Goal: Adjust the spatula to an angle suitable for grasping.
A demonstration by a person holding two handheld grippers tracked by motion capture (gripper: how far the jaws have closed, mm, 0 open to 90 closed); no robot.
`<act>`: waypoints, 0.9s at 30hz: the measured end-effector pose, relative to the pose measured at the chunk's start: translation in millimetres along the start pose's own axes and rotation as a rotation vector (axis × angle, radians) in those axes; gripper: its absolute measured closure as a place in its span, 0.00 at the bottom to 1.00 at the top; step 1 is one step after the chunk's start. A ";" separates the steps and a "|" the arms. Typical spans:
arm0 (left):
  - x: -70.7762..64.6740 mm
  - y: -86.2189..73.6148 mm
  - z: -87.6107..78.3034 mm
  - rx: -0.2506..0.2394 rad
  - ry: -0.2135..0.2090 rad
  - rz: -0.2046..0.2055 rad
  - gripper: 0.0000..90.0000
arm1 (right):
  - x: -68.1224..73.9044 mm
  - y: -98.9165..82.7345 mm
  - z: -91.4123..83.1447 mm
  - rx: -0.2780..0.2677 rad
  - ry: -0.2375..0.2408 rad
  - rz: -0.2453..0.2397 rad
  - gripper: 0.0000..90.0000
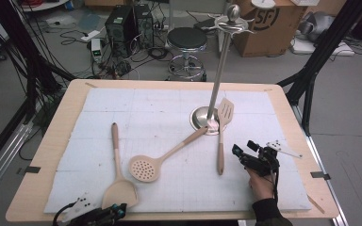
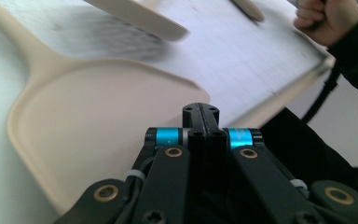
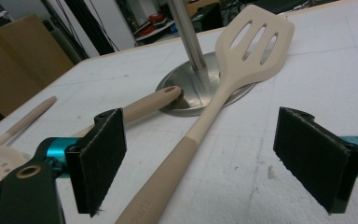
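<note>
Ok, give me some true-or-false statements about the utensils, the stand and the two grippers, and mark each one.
1. The right gripper has its fingers spread wide, with the slotted spatula handle lying between them on the mat. True.
2. The left gripper is wide open. False: its fingers are shut, and nothing shows between them.
3. The slotted spatula's head leans on the round base of the metal stand. True.
4. The skimmer hangs from a hook on the stand. False: it lies on the white mat, its handle end at the base.
5. The solid turner lies at the far right corner. False: it lies near the left gripper, at the near left.
</note>
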State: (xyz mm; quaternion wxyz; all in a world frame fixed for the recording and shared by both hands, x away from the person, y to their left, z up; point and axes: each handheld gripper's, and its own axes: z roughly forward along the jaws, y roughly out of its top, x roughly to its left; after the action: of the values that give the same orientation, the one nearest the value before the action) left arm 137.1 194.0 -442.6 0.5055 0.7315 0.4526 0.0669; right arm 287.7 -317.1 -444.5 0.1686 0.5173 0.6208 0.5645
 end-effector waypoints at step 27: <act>-2.9 -7.7 7.2 0.009 0.015 -0.028 1.00 | -0.7 0.8 -1.5 -0.010 0.002 0.002 0.18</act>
State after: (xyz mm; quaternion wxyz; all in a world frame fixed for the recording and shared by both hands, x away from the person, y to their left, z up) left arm 134.8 187.5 -451.1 0.4997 0.7269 0.4669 0.0636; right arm 287.1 -318.6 -443.6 0.1699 0.5166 0.6177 0.5681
